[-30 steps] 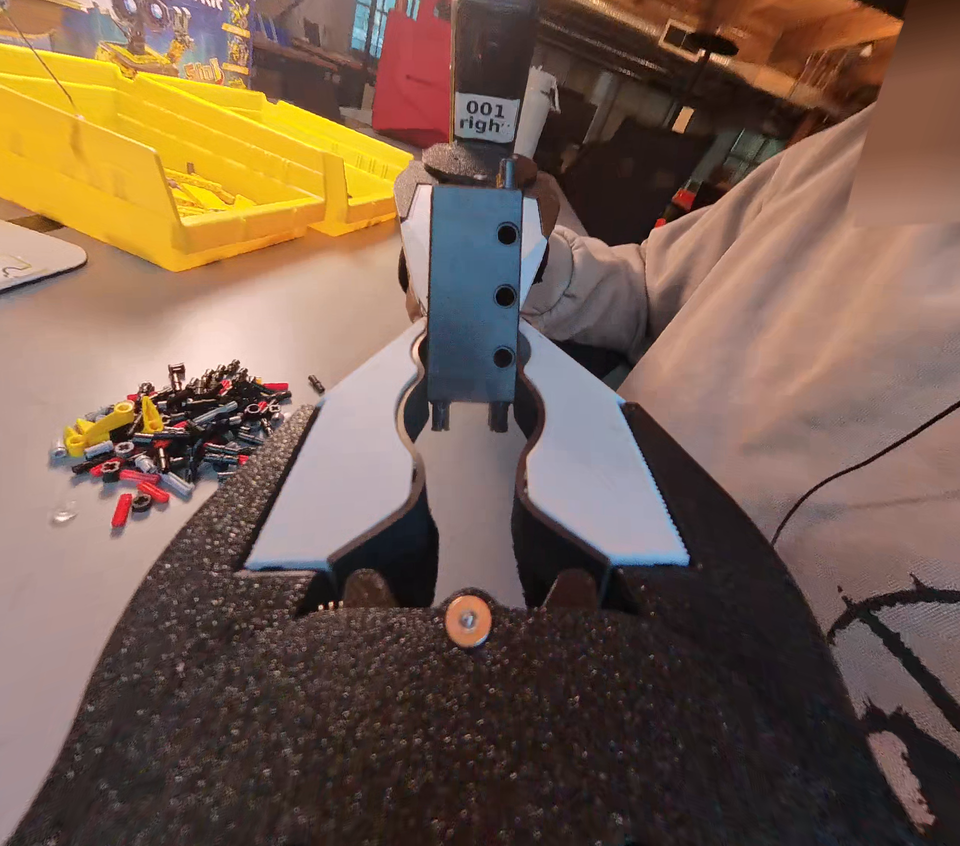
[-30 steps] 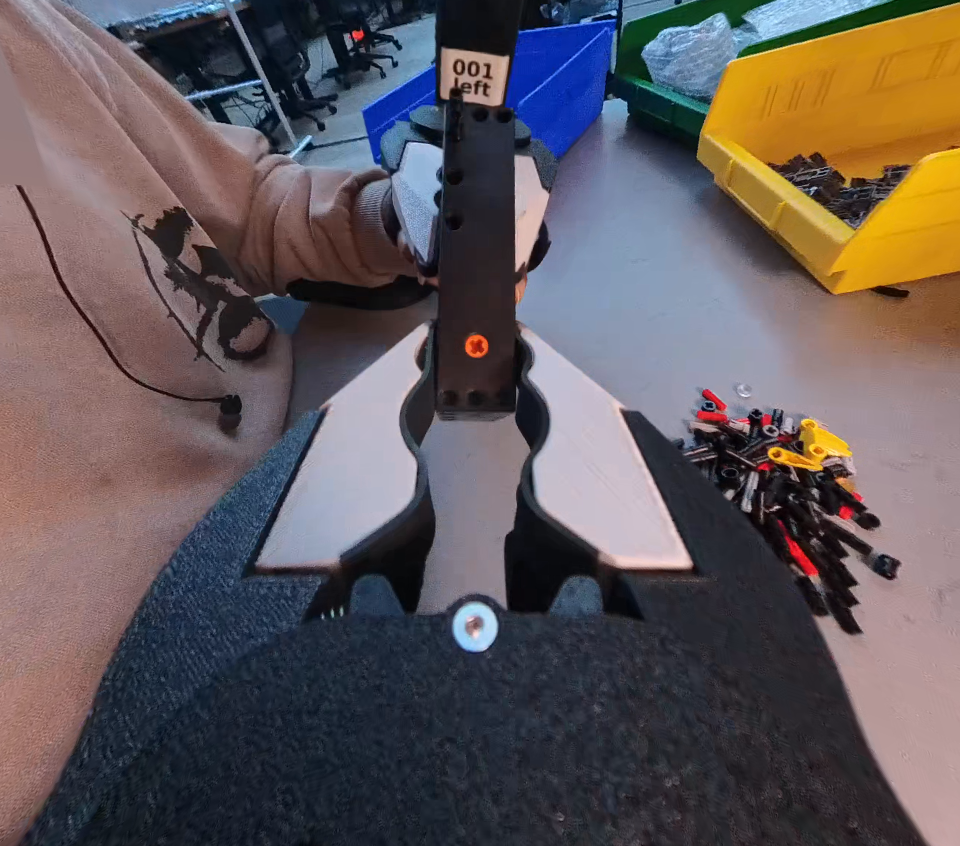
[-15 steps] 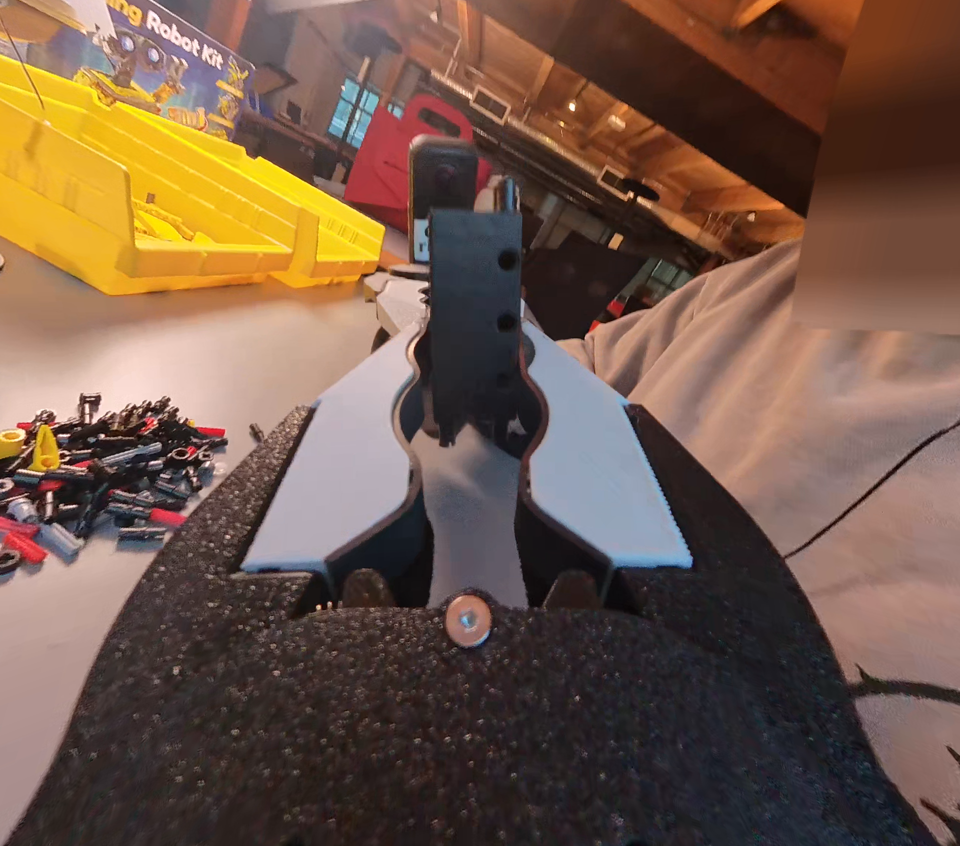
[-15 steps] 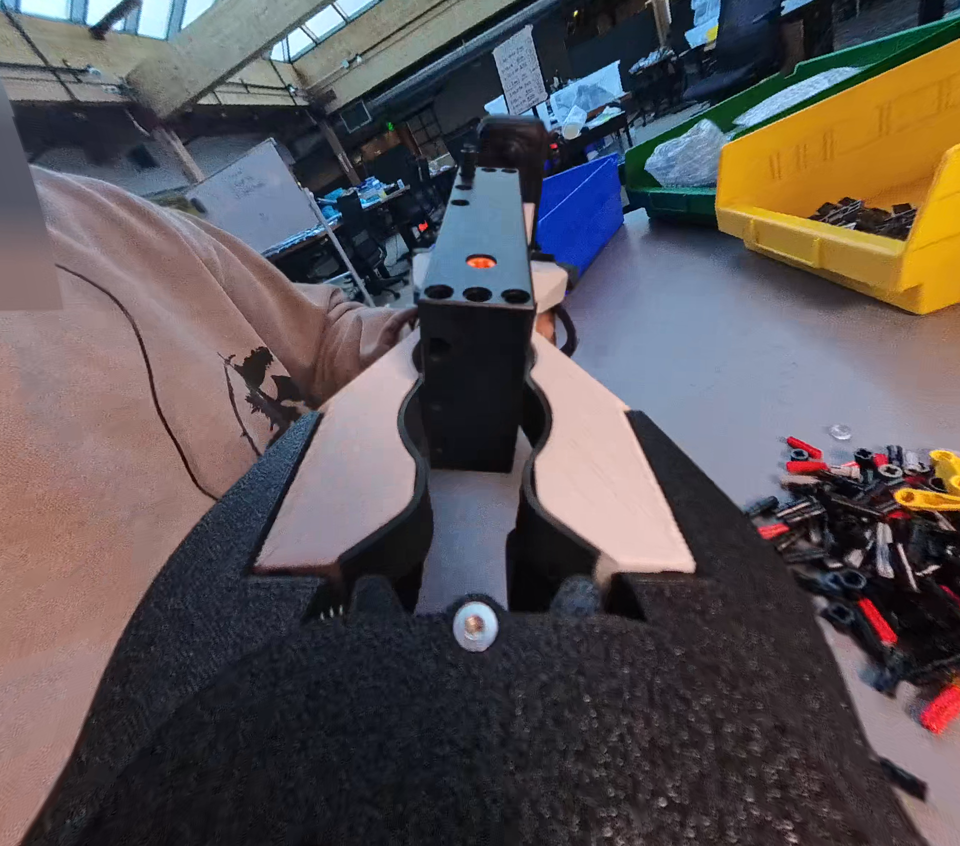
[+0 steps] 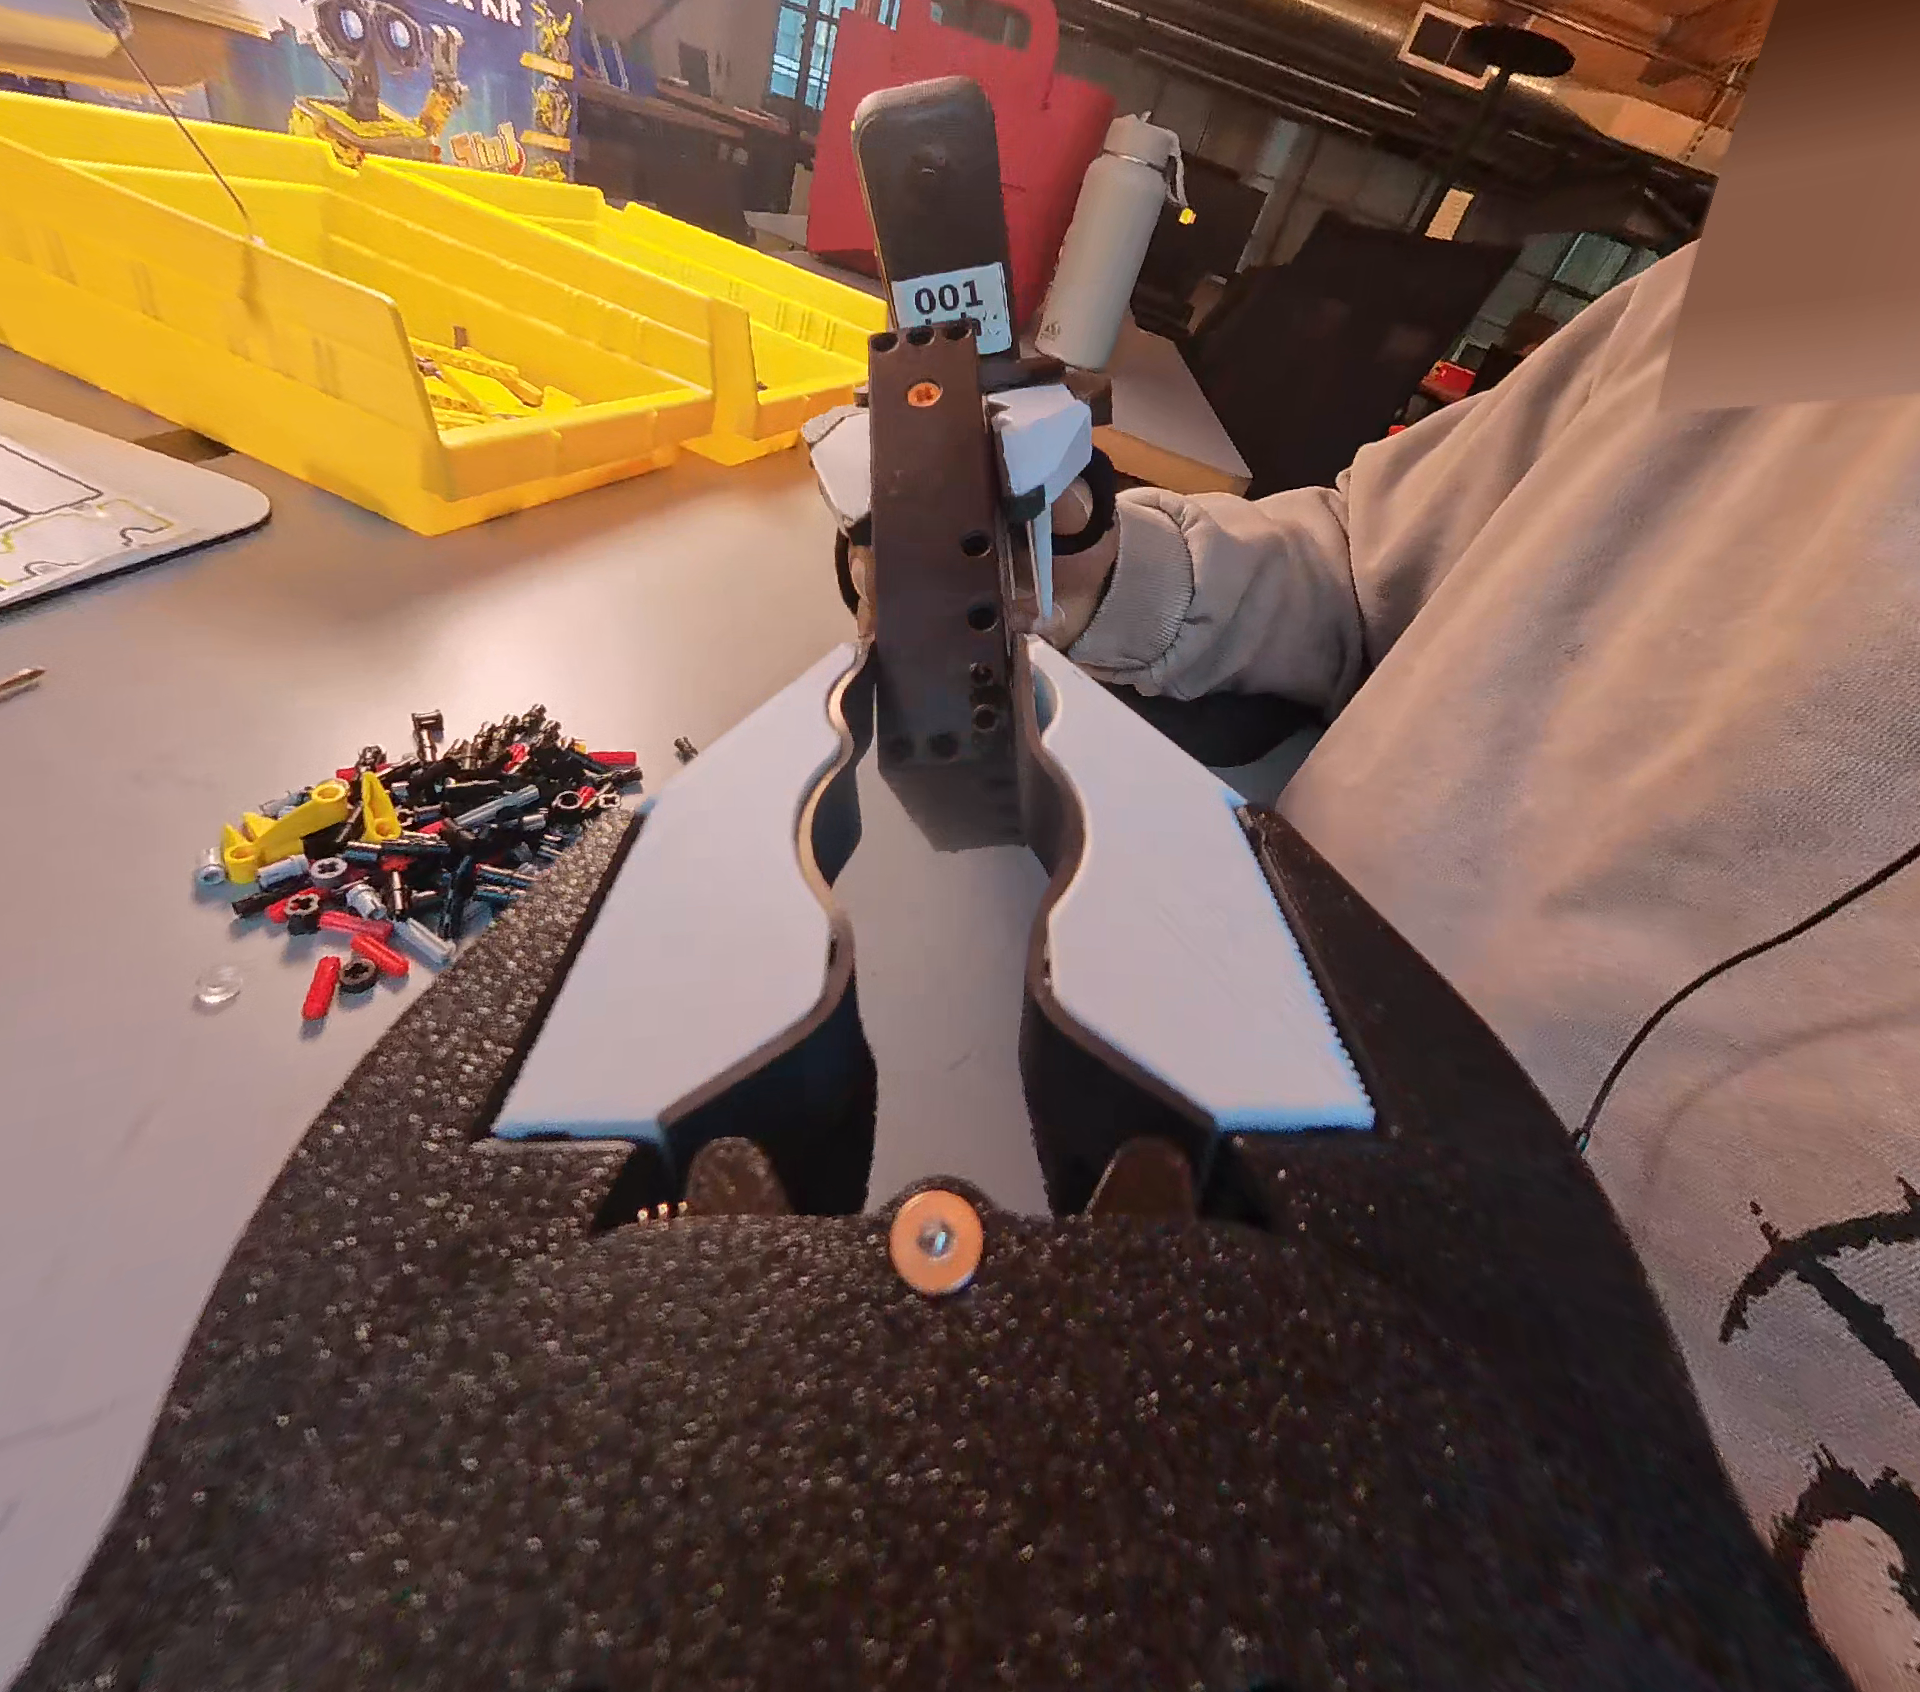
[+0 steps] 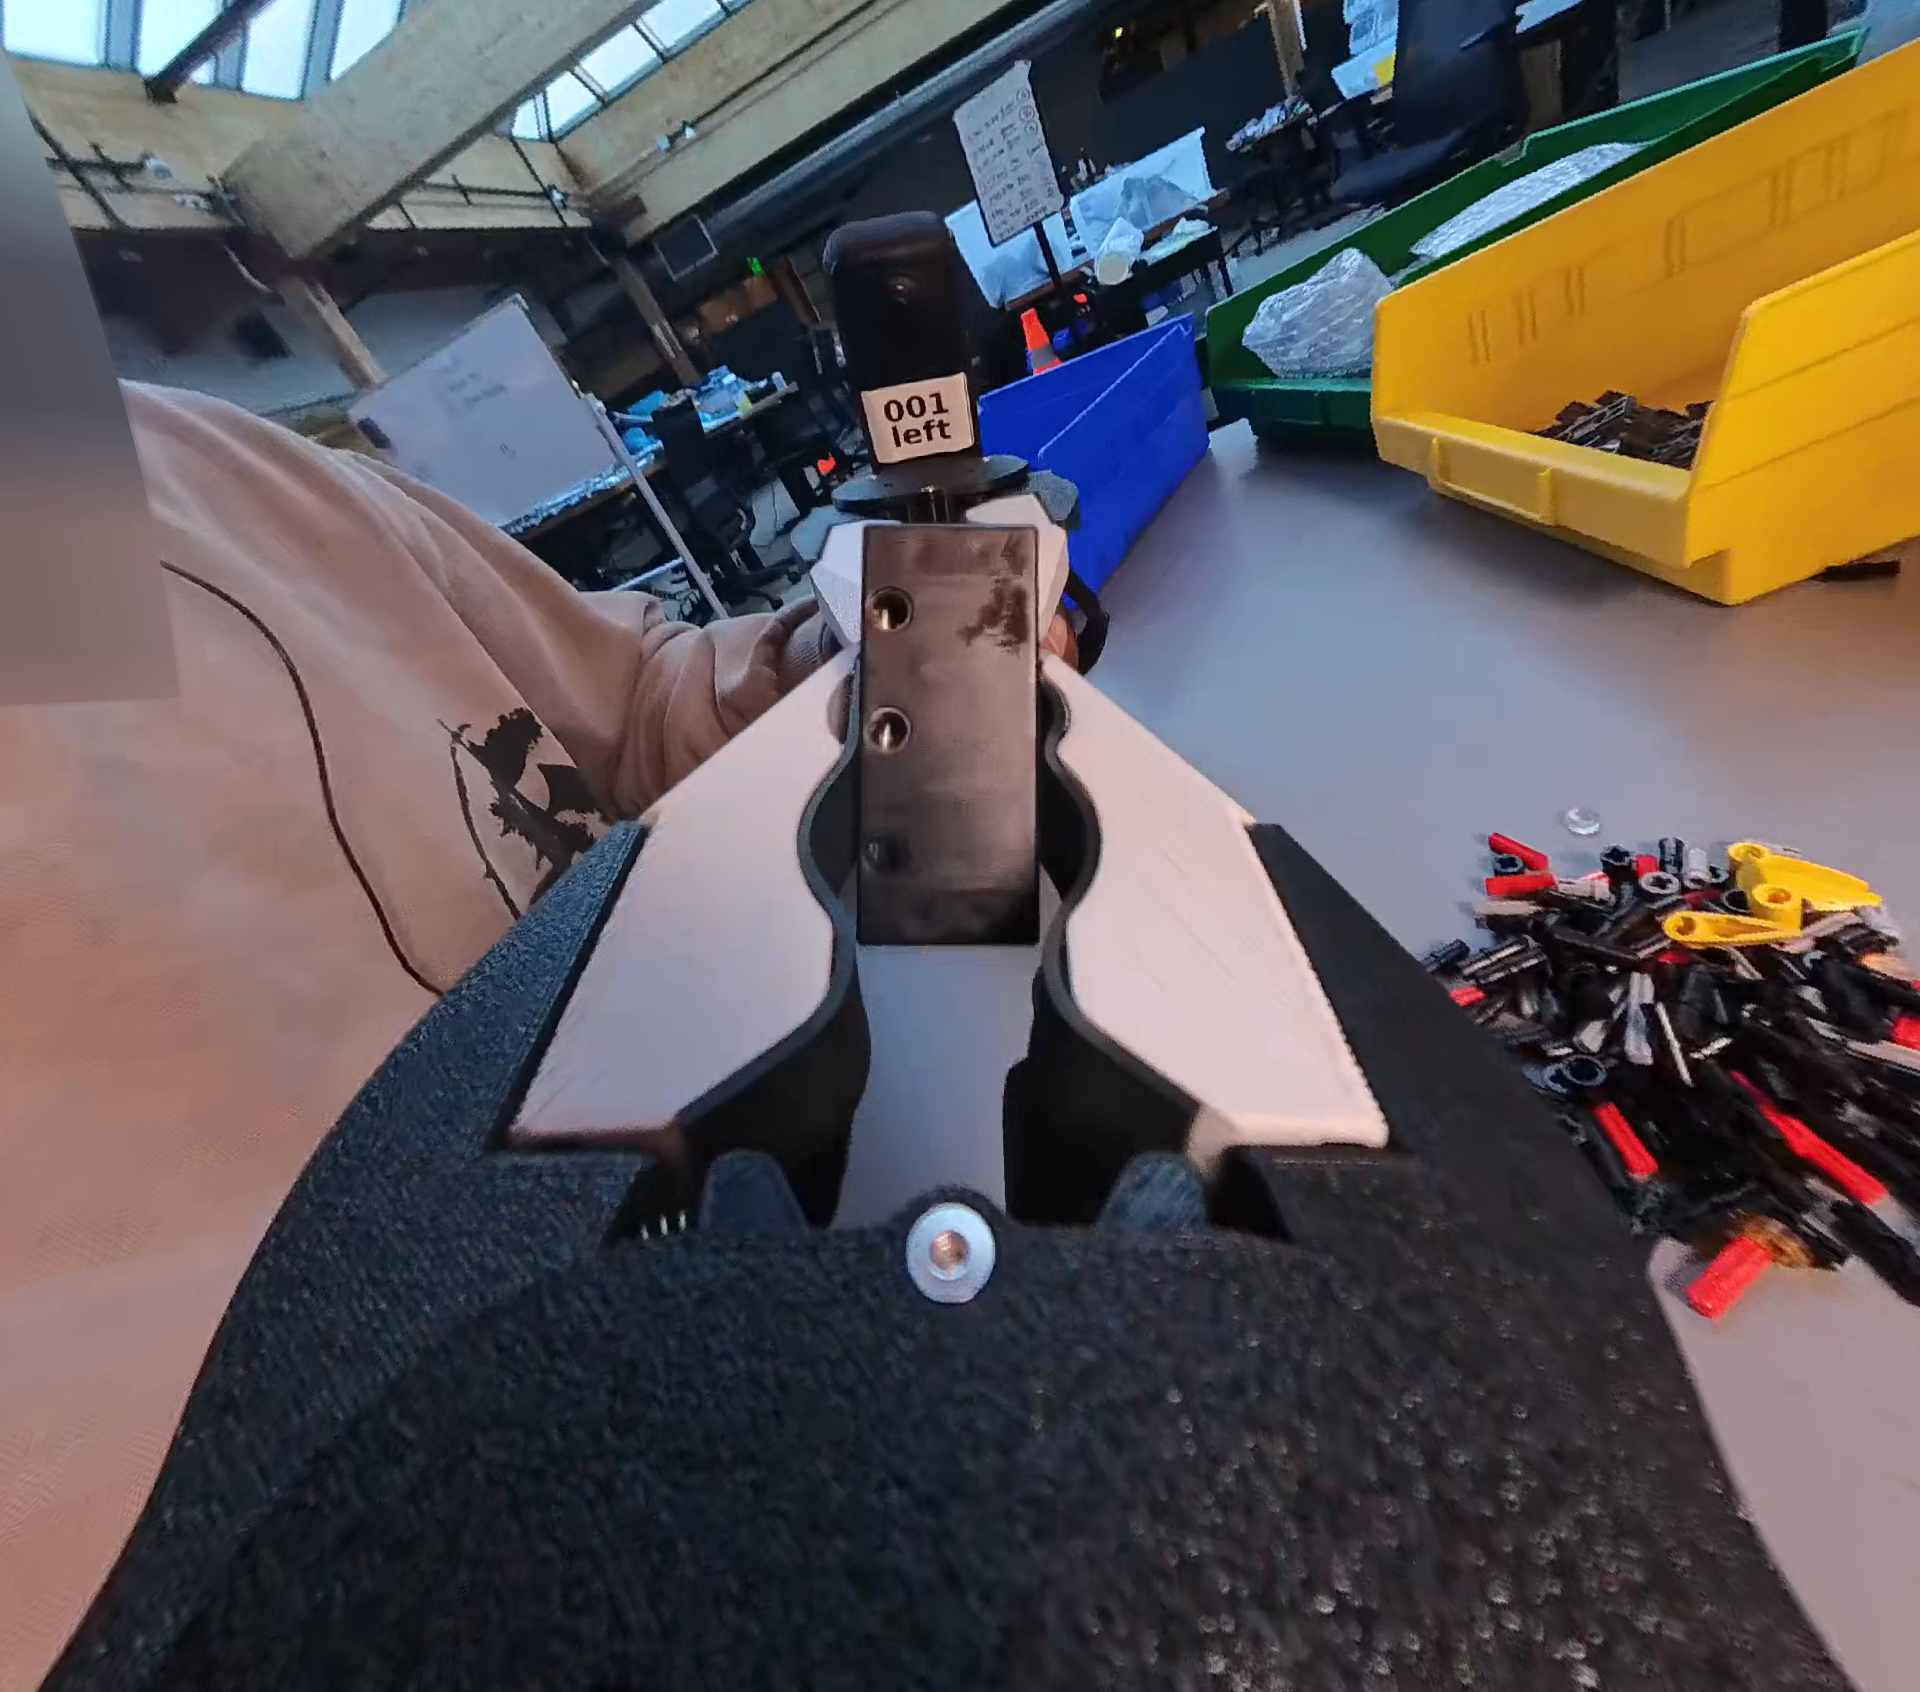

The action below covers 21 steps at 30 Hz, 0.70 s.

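Observation:
A black rectangular block with round holes [image 5: 935,603] is held in the air between my two grippers, which face each other. My left gripper [image 5: 940,676] is shut on the block's near end, with both grey fingers against its sides. The right gripper [image 5: 940,458] grips the far end in that view. In the right wrist view my right gripper [image 6: 945,686] is shut on the same block [image 6: 951,759], and the left gripper [image 6: 940,572] holds its far end. A pile of small black, red and yellow parts [image 5: 416,842] lies on the grey table [image 5: 520,603]; it also shows in the right wrist view [image 6: 1714,988].
Yellow bins [image 5: 364,312] stand behind the pile, with a printed box [image 5: 416,32], a red bag [image 5: 956,115] and a bottle [image 5: 1101,250]. In the right wrist view a yellow bin [image 6: 1662,395], a green bin [image 6: 1558,188] and a blue bin [image 6: 1101,406] stand on the table. A person's sleeve [image 5: 1558,603] is close on the right.
Both grippers tipped upward with the block and came back down toward the table. The block has turned between the fingers, so the left view now shows a corner edge instead of a flat face.

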### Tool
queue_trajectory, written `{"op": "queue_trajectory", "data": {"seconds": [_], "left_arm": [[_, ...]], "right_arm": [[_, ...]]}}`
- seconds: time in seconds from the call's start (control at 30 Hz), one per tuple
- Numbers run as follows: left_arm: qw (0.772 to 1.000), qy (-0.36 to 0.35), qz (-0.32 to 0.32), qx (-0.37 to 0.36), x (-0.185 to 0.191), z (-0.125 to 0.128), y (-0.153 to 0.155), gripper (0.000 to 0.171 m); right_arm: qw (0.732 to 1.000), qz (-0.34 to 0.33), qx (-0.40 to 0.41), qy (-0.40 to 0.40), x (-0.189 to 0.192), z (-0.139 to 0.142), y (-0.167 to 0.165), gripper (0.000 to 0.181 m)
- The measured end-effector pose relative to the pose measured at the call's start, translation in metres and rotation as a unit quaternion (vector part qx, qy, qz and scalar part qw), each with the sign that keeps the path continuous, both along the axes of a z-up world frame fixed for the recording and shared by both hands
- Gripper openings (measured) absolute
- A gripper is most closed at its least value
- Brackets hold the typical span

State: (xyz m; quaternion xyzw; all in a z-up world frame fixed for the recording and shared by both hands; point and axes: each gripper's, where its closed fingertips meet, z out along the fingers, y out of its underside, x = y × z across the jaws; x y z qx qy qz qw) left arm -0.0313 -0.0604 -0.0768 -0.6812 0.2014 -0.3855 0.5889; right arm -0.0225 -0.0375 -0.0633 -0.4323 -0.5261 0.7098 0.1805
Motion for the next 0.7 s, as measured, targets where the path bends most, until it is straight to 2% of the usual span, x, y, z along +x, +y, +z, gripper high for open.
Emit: {"op": "queue_trajectory", "data": {"seconds": [0.1,0.23,0.37,0.5,0.7], "left_arm": [[0.999,-0.012,0.024,0.018,-0.006,0.006,0.002,0.024],[0.998,-0.019,0.044,0.049,-0.010,0.016,0.000,0.016],[0.997,-0.031,0.034,0.054,-0.003,0.019,0.000,0.007],[0.998,-0.057,0.016,0.035,0.001,0.021,-0.003,0.006],[0.991,-0.124,0.002,0.046,0.001,0.040,-0.007,0.002]], "right_arm": [[0.999,-0.015,-0.034,0.015,0.000,0.006,0.008,0.026],[0.997,-0.033,-0.060,0.032,0.002,0.013,0.017,0.026],[0.997,-0.031,-0.064,0.037,0.000,0.014,0.014,0.026],[0.995,-0.029,-0.083,0.049,0.002,0.018,0.015,0.026],[0.990,-0.010,-0.102,0.095,0.007,0.032,0.005,0.029]]}}
